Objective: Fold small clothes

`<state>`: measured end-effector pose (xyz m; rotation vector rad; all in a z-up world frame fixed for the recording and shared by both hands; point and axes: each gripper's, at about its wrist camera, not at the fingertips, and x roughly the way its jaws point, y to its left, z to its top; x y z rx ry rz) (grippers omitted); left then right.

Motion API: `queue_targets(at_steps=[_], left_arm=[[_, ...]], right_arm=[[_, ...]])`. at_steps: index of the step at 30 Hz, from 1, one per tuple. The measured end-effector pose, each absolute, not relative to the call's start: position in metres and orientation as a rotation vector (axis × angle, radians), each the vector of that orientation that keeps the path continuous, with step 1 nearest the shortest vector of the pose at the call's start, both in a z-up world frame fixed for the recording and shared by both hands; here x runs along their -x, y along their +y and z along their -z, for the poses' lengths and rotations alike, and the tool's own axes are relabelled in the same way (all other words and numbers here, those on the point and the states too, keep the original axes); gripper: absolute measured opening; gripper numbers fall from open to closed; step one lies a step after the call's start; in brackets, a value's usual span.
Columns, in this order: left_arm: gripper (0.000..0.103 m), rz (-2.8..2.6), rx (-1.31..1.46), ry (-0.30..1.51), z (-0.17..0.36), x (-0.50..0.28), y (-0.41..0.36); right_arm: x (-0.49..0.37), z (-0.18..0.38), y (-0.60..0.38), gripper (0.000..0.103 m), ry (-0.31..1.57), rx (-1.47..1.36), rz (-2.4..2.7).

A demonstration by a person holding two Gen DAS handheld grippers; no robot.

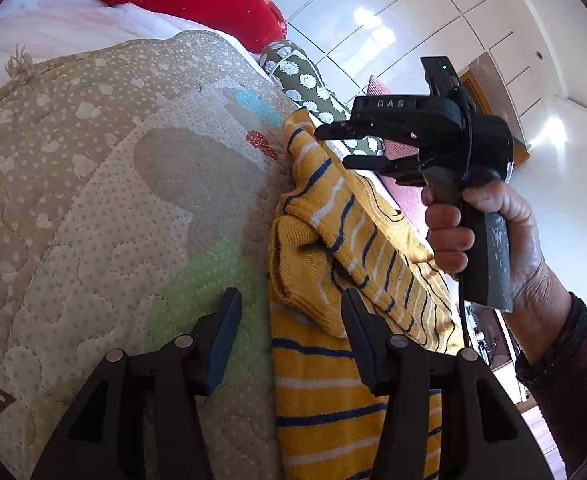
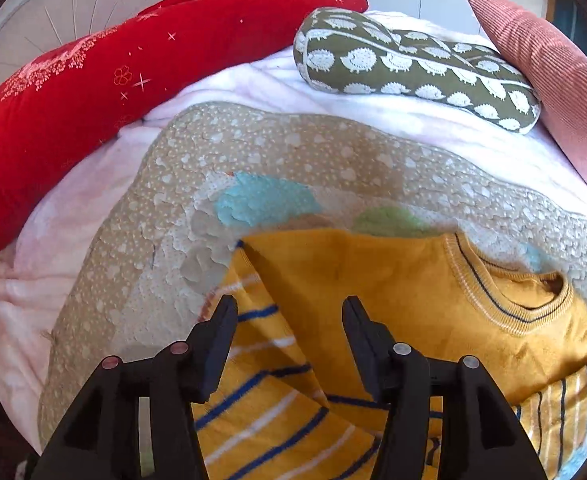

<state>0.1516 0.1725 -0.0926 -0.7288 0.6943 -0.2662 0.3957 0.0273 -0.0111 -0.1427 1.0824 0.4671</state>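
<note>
From my left wrist camera I see the left claw (image 1: 291,312) released, its fingers apart over the edge where the yellow striped sweater (image 1: 333,380) meets the quilted mat (image 1: 93,208), and nothing is pressed between them. Further ahead the right claw (image 1: 333,146) hangs above the sweater, also with fingers apart and empty, held by the person's hand (image 1: 489,232). From my right wrist camera, the right claw (image 2: 289,312) is released above the sweater (image 2: 373,280), which lies partly folded on the mat (image 2: 253,148), with its collar toward the mat's right edge. Behind the mat, on the bed, lie a red pillow (image 2: 93,88), a hedgehog-print bolster (image 2: 413,68) and a pink cushion (image 2: 553,80).
</note>
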Motion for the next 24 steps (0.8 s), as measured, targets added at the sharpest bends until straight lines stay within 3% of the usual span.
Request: queue_targets(at_steps=[2, 3, 4, 5, 6, 13, 16, 19, 24], left_arm=[[0.051, 0.264, 0.727, 0.695, 0.092, -0.152, 0.172], [0.051, 0.262, 0.725, 0.696, 0.092, -0.152, 0.172], [0.051, 0.260, 0.722, 0.697, 0.092, -0.152, 0.172], [0.051, 0.257, 0.719, 0.697, 0.091, -0.152, 0.171], [0.051, 0.254, 0.717, 0.698, 0.091, -0.153, 0.171], [0.051, 0.245, 0.707, 0.703, 0.091, -0.152, 0.170], [0.051, 0.241, 0.704, 0.708, 0.092, -0.153, 0.169], [0.051, 0.235, 0.698, 0.715, 0.092, -0.154, 0.167], [0.051, 0.235, 0.697, 0.727, 0.092, -0.157, 0.164]], right_arm=[[-0.395, 0.025, 0.026, 0.058, 1.113, 0.138, -0.470], [-0.395, 0.032, 0.028, 0.053, 1.132, 0.135, -0.476], [-0.394, 0.038, 0.033, 0.013, 1.155, 0.138, -0.494], [-0.393, 0.041, 0.041, 0.005, 1.178, 0.149, -0.525], [-0.390, 0.039, 0.050, 0.004, 1.161, 0.174, -0.524], [-0.382, 0.024, 0.114, 0.006, 1.056, 0.296, -0.534], [-0.371, 0.010, 0.112, 0.022, 1.035, 0.350, -0.564], [-0.357, -0.024, 0.052, 0.043, 0.977, 0.253, -0.535], [-0.326, -0.049, -0.119, 0.047, 0.969, 0.063, -0.340]])
